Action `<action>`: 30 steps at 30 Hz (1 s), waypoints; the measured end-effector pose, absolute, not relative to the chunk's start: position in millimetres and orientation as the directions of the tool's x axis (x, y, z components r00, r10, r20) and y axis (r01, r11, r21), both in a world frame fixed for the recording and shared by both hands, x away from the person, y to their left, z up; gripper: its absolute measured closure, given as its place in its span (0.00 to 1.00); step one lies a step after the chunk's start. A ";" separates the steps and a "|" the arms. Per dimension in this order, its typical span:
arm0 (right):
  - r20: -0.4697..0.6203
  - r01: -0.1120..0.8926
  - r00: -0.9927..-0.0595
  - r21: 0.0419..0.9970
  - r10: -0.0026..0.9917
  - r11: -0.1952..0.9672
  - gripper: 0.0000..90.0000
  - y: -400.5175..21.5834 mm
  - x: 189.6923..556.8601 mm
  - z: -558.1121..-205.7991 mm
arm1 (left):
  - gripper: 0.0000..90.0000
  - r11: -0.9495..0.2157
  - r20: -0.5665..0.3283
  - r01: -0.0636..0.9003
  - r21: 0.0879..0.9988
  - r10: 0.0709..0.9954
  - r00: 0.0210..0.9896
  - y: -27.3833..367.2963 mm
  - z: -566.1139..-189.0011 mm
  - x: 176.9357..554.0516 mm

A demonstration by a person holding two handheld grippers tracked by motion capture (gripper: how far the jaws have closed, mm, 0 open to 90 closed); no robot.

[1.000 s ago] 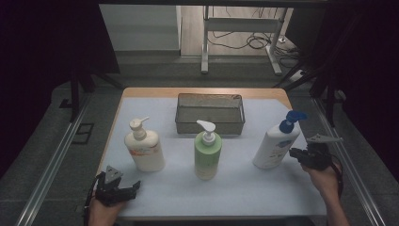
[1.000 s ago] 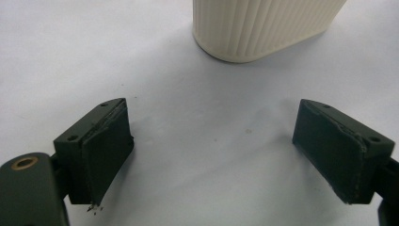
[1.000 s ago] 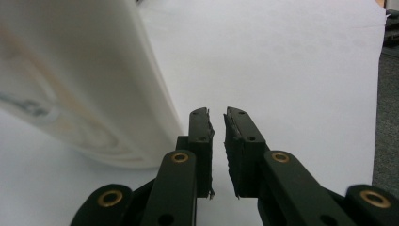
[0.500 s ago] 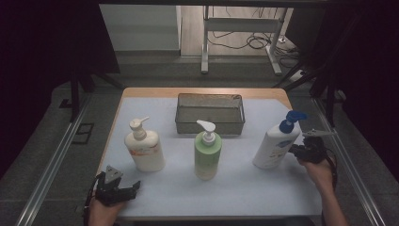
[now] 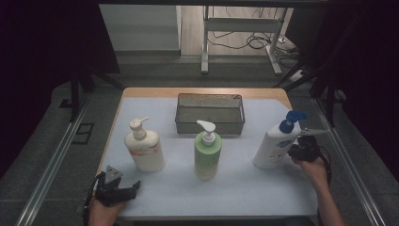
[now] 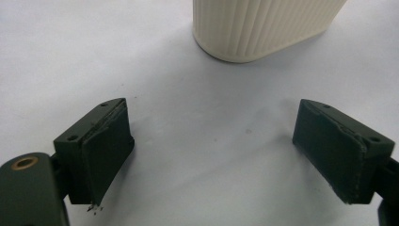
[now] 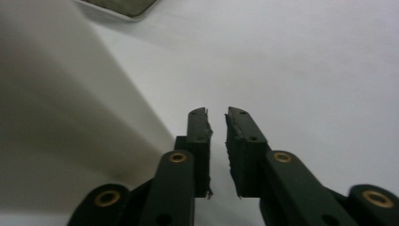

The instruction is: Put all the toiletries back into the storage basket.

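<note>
On the table (image 5: 263,188), which carries a pale mat, three pump bottles stand upright in a loose row, each with its pump head on. The cream bottle (image 5: 144,149) stands at the left; its ribbed base (image 6: 263,26) shows just beyond the left claw. The green bottle (image 5: 207,154) stands in the middle, and the white bottle with the blue pump (image 5: 275,146) stands at the right, leaning slightly. What any of the bottles holds cannot be told from outside. Behind the green bottle sits a wire mesh basket (image 5: 210,123), rectangular, with nothing to be seen in it.

The right claw (image 5: 295,151) is just beside the lower right flank of the white bottle, the person's hand behind it. In the right gripper view its two tips (image 7: 217,123) stand almost together, a thin gap between them and nothing in it, with the bottle's white side (image 7: 51,122) blurred close on the left.

The left claw (image 5: 123,190) rests at the table's near left corner, well short of the cream bottle. Its jaws stand wide apart over bare mat, holding nothing.
</note>
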State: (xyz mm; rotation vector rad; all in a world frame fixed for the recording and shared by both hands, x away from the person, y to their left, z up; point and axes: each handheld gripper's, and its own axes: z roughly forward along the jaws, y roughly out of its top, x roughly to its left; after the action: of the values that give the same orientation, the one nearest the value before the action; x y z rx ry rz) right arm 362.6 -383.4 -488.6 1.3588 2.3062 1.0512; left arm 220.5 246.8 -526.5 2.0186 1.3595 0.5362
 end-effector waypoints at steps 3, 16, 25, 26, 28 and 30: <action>0.140 0.652 -0.534 0.696 0.834 0.301 0.92 -381.0 361.9 -489.8 | 0.13 -0.262 -0.017 0.664 0.701 0.924 0.382 246.8 -526.5 220.5; 0.170 0.655 -0.542 0.700 0.823 0.286 1.00 -383.1 354.8 -491.0 | 0.13 -0.262 -0.017 0.664 0.700 0.924 0.382 246.8 -526.4 220.6; 0.159 0.645 -0.558 0.700 0.814 0.305 1.00 -381.4 342.2 -490.8 | 0.13 -0.262 -0.017 0.664 0.700 0.924 0.382 246.8 -526.4 220.6; 0.155 0.641 -0.559 0.703 0.814 0.307 1.00 -380.7 340.9 -491.1 | 0.13 -0.262 -0.017 0.664 0.700 0.924 0.382 246.8 -526.4 220.6; 0.154 0.642 -0.560 0.702 0.814 0.308 0.99 -379.9 337.9 -491.1 | 0.13 -0.262 -0.017 0.664 0.700 0.924 0.382 246.8 -526.4 220.6; 0.151 0.642 -0.559 0.701 0.815 0.310 0.99 -379.2 334.6 -491.6 | 0.13 -0.262 -0.017 0.664 0.700 0.924 0.382 246.8 -526.4 220.6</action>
State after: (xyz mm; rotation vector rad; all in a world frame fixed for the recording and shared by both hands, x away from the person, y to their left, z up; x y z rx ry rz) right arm 334.6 -379.2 -491.6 1.3321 2.3450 1.0870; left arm 220.6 246.8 -526.4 2.0193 1.3600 0.5350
